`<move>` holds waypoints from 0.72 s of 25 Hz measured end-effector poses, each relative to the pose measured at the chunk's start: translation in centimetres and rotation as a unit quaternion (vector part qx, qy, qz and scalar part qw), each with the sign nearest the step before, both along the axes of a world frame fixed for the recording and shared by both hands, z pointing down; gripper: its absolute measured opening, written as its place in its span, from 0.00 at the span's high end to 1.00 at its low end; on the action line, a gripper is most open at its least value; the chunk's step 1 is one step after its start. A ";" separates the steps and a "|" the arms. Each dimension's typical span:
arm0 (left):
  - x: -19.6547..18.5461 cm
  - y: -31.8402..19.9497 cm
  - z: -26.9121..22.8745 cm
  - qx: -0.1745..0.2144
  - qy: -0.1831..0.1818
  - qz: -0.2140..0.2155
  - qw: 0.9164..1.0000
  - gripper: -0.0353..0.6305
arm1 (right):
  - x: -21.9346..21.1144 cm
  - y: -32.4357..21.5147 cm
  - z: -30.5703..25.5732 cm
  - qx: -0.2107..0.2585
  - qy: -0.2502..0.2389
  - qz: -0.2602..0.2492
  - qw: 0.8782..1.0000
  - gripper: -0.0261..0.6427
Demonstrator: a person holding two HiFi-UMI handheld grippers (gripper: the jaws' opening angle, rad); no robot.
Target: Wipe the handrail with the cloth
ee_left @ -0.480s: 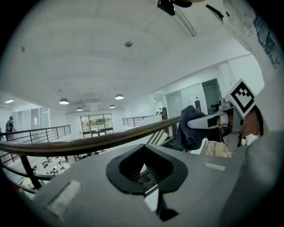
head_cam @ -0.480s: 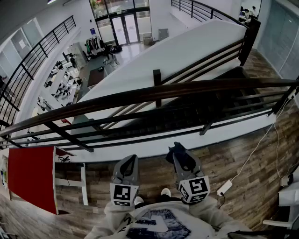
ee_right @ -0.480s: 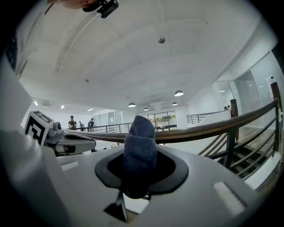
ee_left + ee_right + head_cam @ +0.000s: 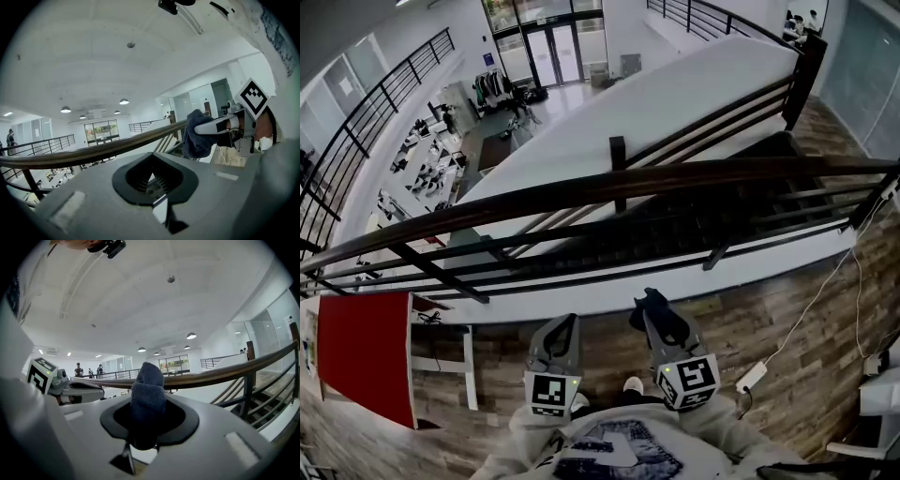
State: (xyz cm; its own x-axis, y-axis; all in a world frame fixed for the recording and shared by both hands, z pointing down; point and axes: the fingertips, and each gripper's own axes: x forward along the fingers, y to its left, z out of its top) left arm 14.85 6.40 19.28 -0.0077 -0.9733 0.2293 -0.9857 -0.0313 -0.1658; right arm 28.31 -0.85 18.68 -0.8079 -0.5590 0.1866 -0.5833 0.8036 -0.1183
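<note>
Dark blue terry cloth (image 4: 147,390) sits bunched between the jaws of the right hand-held gripper (image 4: 657,313), which is clenched on it. The cloth's rounded top sticks up past the jaw tips. In the head view the cloth (image 4: 653,304) shows as a dark wad at the gripper's front end, over the wooden floor (image 4: 778,309) and on the near side of the handrail (image 4: 619,185), apart from it. The handrail is a dark brown rounded bar that runs left to right across the view, above black rails and a stairwell. In the right gripper view it (image 4: 225,373) crosses behind the top of the cloth; contact cannot be confirmed from this angle. The left hand-held gripper (image 4: 563,324) is held just beside the right one, level with it and close to the person's chest. In its own view the jaws (image 4: 151,178) stand slightly apart with light showing between the ribbed pads and nothing between them. That view also shows the handrail (image 4: 93,152) ahead, with the right gripper and its cloth (image 4: 197,136) off to the right. Each gripper carries its marker cube at the rear. A red panel (image 4: 364,354) stands at lower left. A white cable with a plug block (image 4: 750,377) lies on the floor at right.
</note>
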 end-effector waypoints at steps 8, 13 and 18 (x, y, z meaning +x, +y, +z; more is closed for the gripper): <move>-1.1 0.0 0.5 -0.012 0.009 -0.012 1.000 0.95 | -1.3 0.1 0.8 -0.016 -0.006 -0.015 1.000 0.81; -1.5 0.8 1.2 -0.026 0.006 -0.023 0.999 0.94 | -2.8 0.7 2.1 -0.030 -0.002 -0.037 0.999 0.81; -3.0 1.7 2.2 -0.035 0.010 -0.046 0.998 0.94 | -4.4 1.1 2.9 -0.038 0.003 -0.057 0.998 0.81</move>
State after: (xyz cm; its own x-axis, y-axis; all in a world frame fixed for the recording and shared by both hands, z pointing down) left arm 11.84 8.09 21.47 -0.0912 -0.9504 0.2975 -0.9880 0.0490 -0.1463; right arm 23.94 0.21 21.59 -0.8642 -0.4478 0.2292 -0.4895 0.8536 -0.1781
